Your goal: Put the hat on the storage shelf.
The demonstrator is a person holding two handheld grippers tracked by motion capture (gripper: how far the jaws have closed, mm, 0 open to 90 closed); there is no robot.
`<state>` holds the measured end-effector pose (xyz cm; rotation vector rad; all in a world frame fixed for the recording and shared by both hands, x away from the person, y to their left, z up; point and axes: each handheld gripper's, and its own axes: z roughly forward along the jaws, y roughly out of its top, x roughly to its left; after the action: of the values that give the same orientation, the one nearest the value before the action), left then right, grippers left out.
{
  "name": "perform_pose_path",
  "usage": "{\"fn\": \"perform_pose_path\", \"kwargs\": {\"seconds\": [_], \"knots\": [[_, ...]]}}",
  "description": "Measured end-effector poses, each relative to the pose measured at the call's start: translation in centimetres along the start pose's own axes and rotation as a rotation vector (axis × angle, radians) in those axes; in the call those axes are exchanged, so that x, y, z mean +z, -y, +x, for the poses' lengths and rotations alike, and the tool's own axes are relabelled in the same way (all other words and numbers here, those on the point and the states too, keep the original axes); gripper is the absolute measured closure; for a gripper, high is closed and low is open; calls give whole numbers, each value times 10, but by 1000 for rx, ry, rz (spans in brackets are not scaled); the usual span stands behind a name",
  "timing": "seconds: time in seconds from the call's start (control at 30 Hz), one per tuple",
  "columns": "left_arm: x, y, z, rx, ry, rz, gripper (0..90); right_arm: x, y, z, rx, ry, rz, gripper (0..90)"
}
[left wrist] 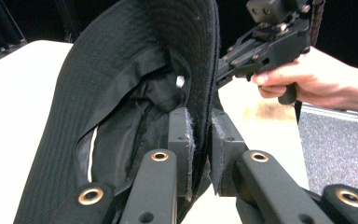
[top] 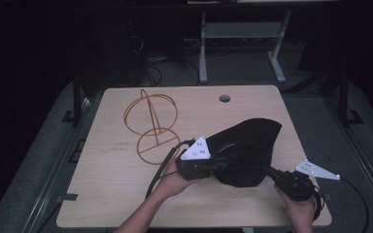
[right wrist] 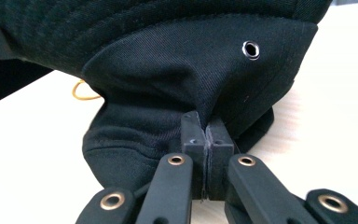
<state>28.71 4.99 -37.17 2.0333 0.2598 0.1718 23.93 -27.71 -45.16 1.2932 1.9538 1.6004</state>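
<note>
Hat (top: 245, 145) gripped between both tools

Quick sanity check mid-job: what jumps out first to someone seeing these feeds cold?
The black bucket hat, held up over the right half of the wooden table, draws the eye first. The left tool has the hat's brim between its pads, while the right tool is shut on the crown fabric. Behind, on the table's left, stands a golden wire hat stand.
</note>
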Motion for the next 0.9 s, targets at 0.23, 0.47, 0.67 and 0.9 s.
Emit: {"fn": "perform_pose_path", "kwargs": {"seconds": [0.23,0.47,0.67,0.9], "knots": [[-4,0,-1,14,-17,14,762,-8,-9,7,-73,8,-22,896],[-11,-1,-3,33,-30,37,710,-17,-19,13,-138,20,-37,896],[-16,0,-3,38,-37,55,678,-24,-28,14,-173,20,-40,896],[-19,2,-4,41,-36,65,657,-28,-38,16,-204,16,-39,896]]}}
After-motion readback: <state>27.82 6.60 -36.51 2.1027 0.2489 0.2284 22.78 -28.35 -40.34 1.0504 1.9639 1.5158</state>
